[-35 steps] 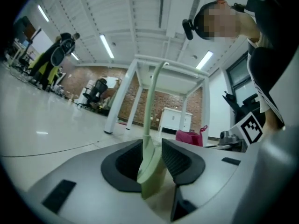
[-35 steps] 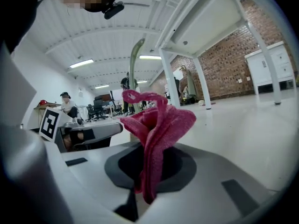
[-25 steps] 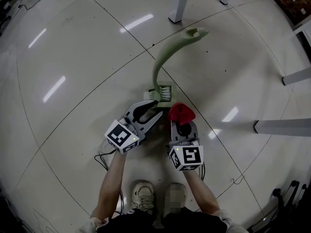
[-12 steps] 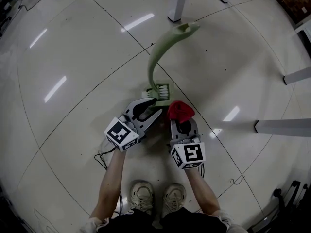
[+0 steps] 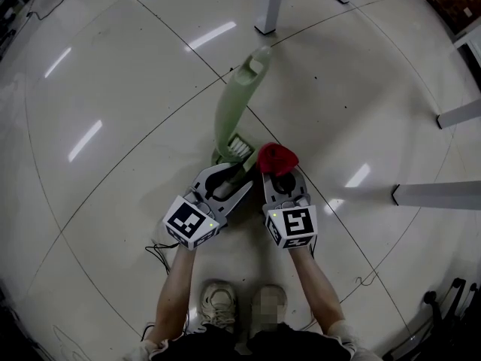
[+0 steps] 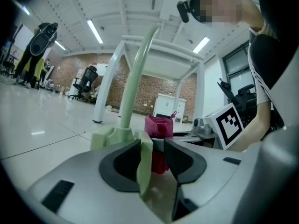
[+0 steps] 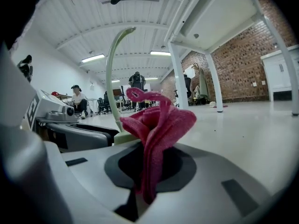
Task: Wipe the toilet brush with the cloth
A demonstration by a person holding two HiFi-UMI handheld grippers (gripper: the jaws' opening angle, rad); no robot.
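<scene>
A pale green toilet brush with a long curved handle [image 5: 229, 107] stands up from my left gripper [image 5: 234, 173], its white bristles [image 5: 239, 147] just beyond the jaws. In the left gripper view a flat green part of the brush [image 6: 145, 162] lies between the jaws and leans on the left pad, with a gap to the right pad. These jaws have just been opening. My right gripper [image 5: 279, 177] is shut on a bunched red cloth [image 5: 278, 159], which sticks up out of its jaws [image 7: 161, 120] close beside the brush head. The handle [image 7: 109, 78] rises to the cloth's left.
White table legs stand on the glossy floor at the far middle [image 5: 269, 6] and at the right [image 5: 436, 195]. A thin cable [image 5: 158, 250] lies by the person's shoes [image 5: 222, 303]. People and office chairs show far off in both gripper views.
The brush handle has swung from curving to the right to pointing nearly straight away. The brush head has slid nearer to the left gripper, and both grippers now sit closer together.
</scene>
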